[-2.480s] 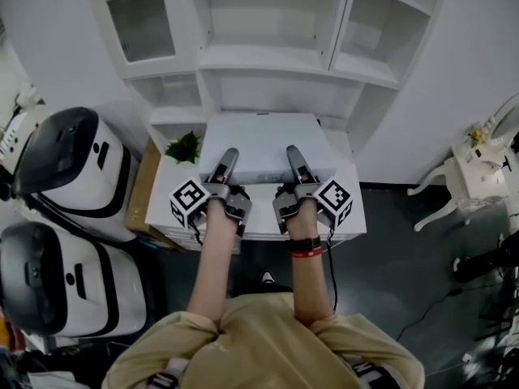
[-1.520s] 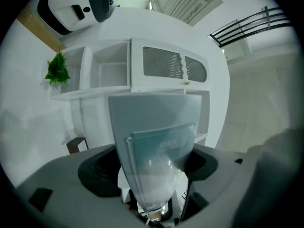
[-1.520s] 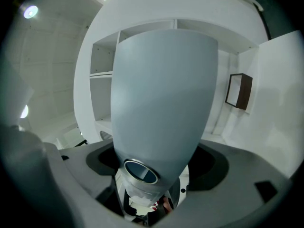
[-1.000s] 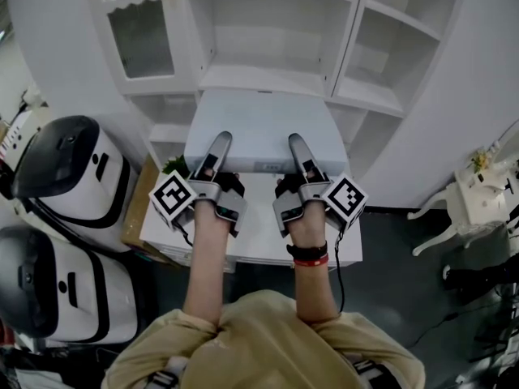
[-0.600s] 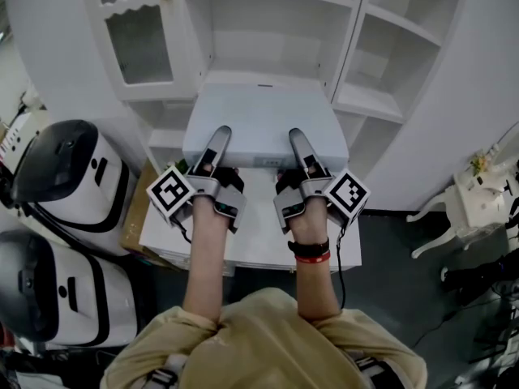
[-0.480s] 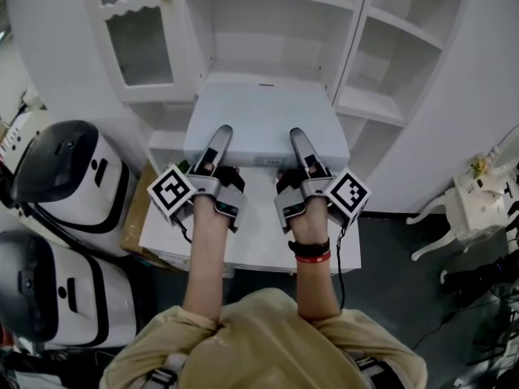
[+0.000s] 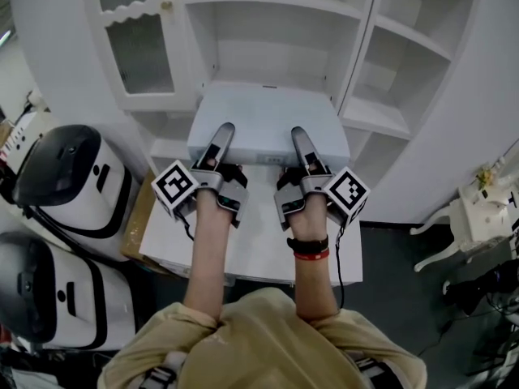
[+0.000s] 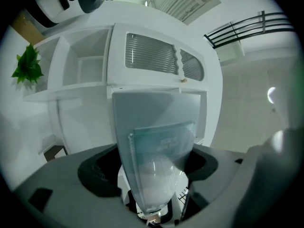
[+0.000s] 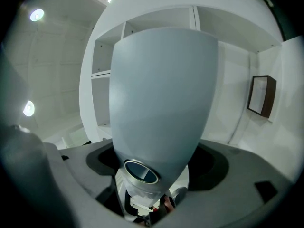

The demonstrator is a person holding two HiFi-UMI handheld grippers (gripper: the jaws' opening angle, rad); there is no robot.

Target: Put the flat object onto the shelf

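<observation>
Left gripper (image 7: 217, 149) fingers (image 7: 222, 136) pinch the near edge of a flat box (image 7: 261, 118), one finger lying on top of it and the other under it. Right gripper (image 7: 305, 149) fingers (image 7: 302, 140) pinch the same near edge the same way, beside the left pair. In each gripper view the pale box (image 8: 156, 127) fills the gap between the jaws and runs straight ahead toward the shelf (image 7: 276, 47). The box is white, held roughly level in front of the shelf, with its far edge at the front lip of the shelf's middle bay; whether it touches that lip cannot be told. A white table (image 7: 258, 254) stands in front of the shelf, below the box and the person's forearms. A glass door (image 7: 134, 43) closes the shelf's left bay. Left of the shelf sit two white and black helmet-like units (image 7: 65, 160). A small green plant (image 8: 27, 65) shows on the shelf's lower left ledge in the left gripper view
</observation>
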